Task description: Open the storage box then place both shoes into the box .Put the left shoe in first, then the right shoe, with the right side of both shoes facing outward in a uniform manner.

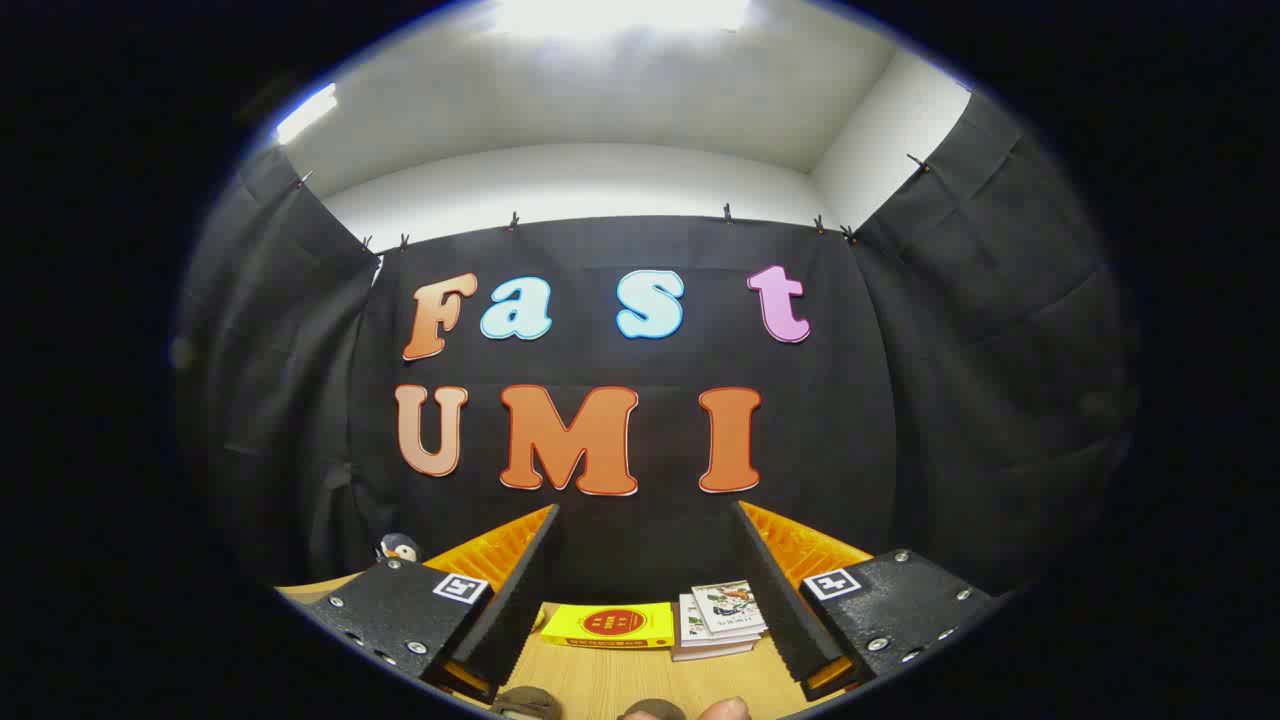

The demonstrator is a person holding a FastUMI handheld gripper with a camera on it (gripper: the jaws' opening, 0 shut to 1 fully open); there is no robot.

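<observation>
Gripper view, looking forward along the two fingers toward the back of the booth. The gripper point(645, 585) is held level above a light wooden tabletop point(600, 680); its jaws stand wide apart and nothing lies between them. Each finger point(520, 590) carries a ribbed pad on its inner face and a small square black-and-white marker tag point(461, 588) on its mount.

Beyond the fingers, in the gap between them, a flat yellow rectangular box with a round red emblem point(610, 625) lies on the tabletop. Just beside it, toward the right finger, sits a small stack of white booklets with printed colour covers point(722, 615); the two are close, but contact cannot be told.

Behind the left finger's mount, a small grey-and-white penguin figure point(398, 547) stands on the table near the black cloth wall point(850, 430), partly hidden by the gripper.

Nearest the camera, below the fingers, two rounded brownish shapes point(525, 702) show on the tabletop, cut off by the view; whether these are the toes of the shoes cannot be told. Next to them is a fingertip of a person's hand point(725, 709).

Above the cloth wall are a white wall and ceiling point(600, 110) with bright light panels.
</observation>
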